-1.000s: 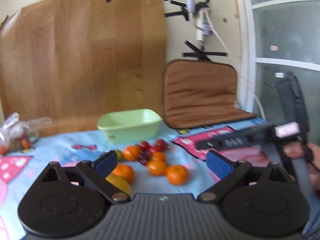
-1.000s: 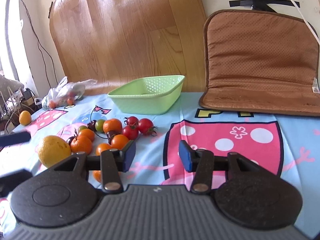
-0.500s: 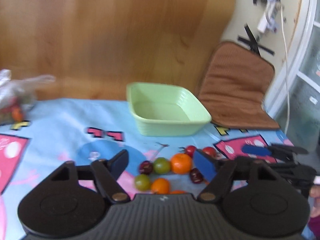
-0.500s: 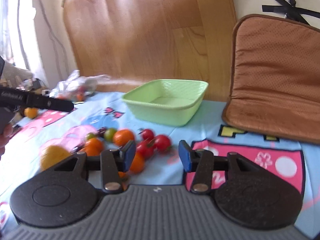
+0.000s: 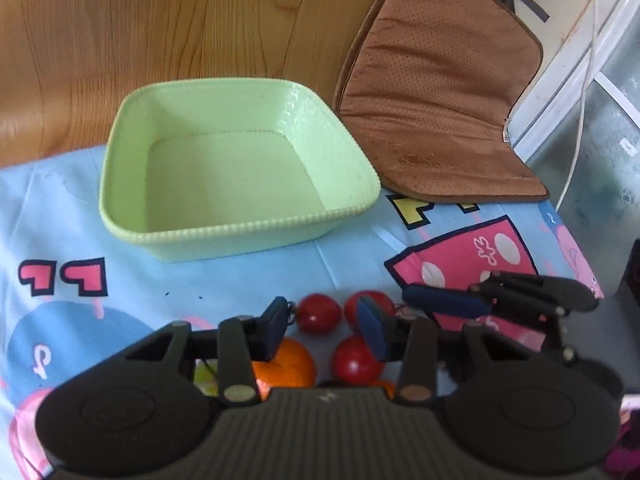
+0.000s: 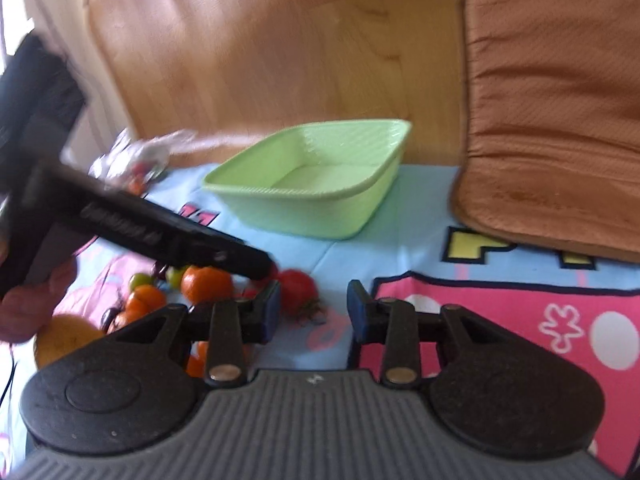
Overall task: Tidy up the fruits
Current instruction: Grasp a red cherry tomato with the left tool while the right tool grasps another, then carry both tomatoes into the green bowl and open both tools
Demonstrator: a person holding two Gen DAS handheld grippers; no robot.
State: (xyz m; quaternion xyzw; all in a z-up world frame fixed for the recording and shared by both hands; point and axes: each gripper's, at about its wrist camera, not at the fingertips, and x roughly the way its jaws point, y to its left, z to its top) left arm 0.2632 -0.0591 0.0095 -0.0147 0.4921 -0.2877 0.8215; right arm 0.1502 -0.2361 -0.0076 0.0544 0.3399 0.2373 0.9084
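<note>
An empty light green basket (image 5: 236,220) (image 6: 320,196) stands on the cartoon tablecloth. Before it lies a heap of red tomatoes (image 5: 320,314), an orange fruit (image 5: 286,364) and small green ones (image 6: 140,280). My left gripper (image 5: 324,330) is open and empty, low over the heap, with tomatoes between its fingers. It shows as a black bar (image 6: 160,232) in the right wrist view. My right gripper (image 6: 314,312) is open and empty, just right of a red tomato (image 6: 298,288). It also shows in the left wrist view (image 5: 444,304).
A brown cushion (image 5: 436,92) leans against the wall right of the basket. A wooden board (image 5: 160,20) stands behind. A clear bag of small fruit (image 6: 140,160) lies at the far left. A yellow fruit (image 6: 64,338) sits near the left hand.
My left gripper has swung right and dropped down over the heap, close to the basket, and its fingers stand closer together. My right gripper has moved in toward the tomatoes.
</note>
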